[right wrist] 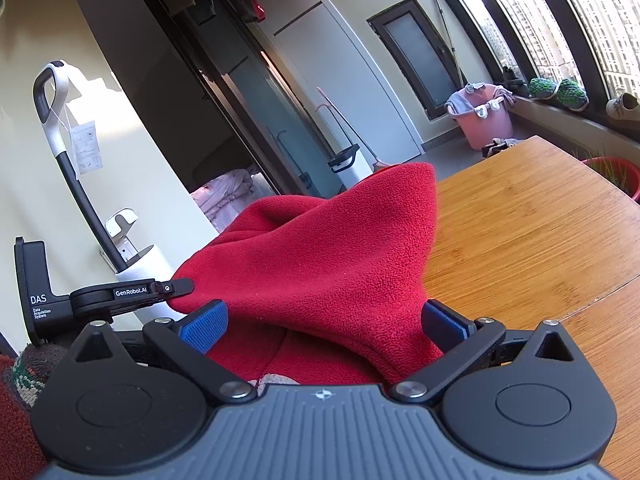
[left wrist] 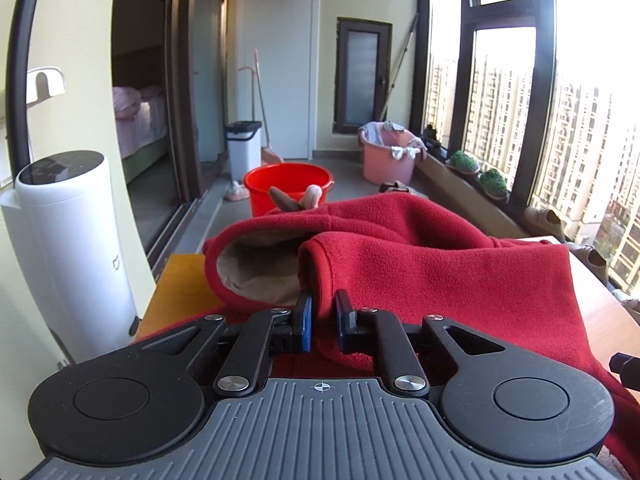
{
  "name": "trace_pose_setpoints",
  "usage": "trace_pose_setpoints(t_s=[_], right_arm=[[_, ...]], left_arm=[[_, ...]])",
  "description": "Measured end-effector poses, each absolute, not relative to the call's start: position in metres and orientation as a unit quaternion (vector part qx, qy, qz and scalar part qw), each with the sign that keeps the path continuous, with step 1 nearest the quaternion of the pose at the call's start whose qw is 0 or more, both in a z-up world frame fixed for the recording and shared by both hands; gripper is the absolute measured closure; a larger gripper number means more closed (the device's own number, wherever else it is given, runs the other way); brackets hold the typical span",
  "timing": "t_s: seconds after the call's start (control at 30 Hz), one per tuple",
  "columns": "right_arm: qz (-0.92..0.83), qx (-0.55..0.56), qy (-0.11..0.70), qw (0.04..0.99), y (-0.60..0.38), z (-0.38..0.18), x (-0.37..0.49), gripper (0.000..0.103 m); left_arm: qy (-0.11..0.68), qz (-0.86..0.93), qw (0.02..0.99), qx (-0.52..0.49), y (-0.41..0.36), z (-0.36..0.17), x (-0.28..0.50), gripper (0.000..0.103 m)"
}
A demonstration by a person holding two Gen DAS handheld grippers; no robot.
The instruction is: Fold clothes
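1. The left gripper (left wrist: 323,312) is clenched on a fold of the red fleece garment (left wrist: 420,256); its blue pads pinch the hem near a sleeve opening.
2. The right gripper (right wrist: 324,320) stands wide, released; the garment (right wrist: 320,256) bulges up between its blue pads, which do not press on it.
3. The garment lies on the wooden table (right wrist: 532,220), heaped toward the near left side; the table's right part is bare wood.
4. A red bucket (left wrist: 288,184) stands on the floor beyond the table; its contents cannot be told.
5. A pink tub (left wrist: 386,158) stands farther off, by the window, with pale cloths draped over its rim.
6. A white bin (left wrist: 244,144) with a dark lid stands at the far wall, closed.
7. A white cylinder appliance (left wrist: 76,248) stands left of the table.
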State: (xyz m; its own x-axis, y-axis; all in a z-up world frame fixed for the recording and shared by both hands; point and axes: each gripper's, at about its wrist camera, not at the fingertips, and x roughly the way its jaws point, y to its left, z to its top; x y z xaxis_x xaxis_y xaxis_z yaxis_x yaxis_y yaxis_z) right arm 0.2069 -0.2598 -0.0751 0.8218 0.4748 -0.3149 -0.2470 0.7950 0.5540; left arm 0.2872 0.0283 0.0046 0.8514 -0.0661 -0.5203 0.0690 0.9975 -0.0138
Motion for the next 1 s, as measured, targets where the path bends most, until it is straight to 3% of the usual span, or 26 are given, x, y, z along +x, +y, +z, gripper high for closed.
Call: trace_pose_setpoints(t_s=[0.17,0.3,0.53,0.63,0.83,1.0], right_arm=[[0.197,0.256,0.226,0.919,-0.261,-0.075,0.207,0.0],[0.197,0.258,0.229,0.918,-0.26,-0.076,0.208,0.0],[0.193,0.258,0.24,0.916,-0.259,-0.077,0.21,0.0],[0.193,0.246,0.254,0.915,-0.255,-0.076,0.215,0.0],[0.21,0.174,0.283,0.92,-0.231,-0.07,0.223,0.0],[0.208,0.17,0.249,0.931,-0.223,-0.051,0.225,0.0]], left_arm=[[0.301,-0.027,0.953,-0.009,0.038,-0.02,0.291,0.086],[0.286,-0.011,0.958,-0.035,0.057,-0.012,0.284,0.07],[0.228,-0.037,0.97,-0.081,0.066,0.02,0.254,0.071],[0.238,-0.094,0.962,-0.099,0.045,0.007,0.256,0.062],[0.299,-0.113,0.938,-0.135,0.028,-0.05,0.291,0.06],[0.305,-0.136,0.923,-0.189,0.049,-0.058,0.292,0.059]])
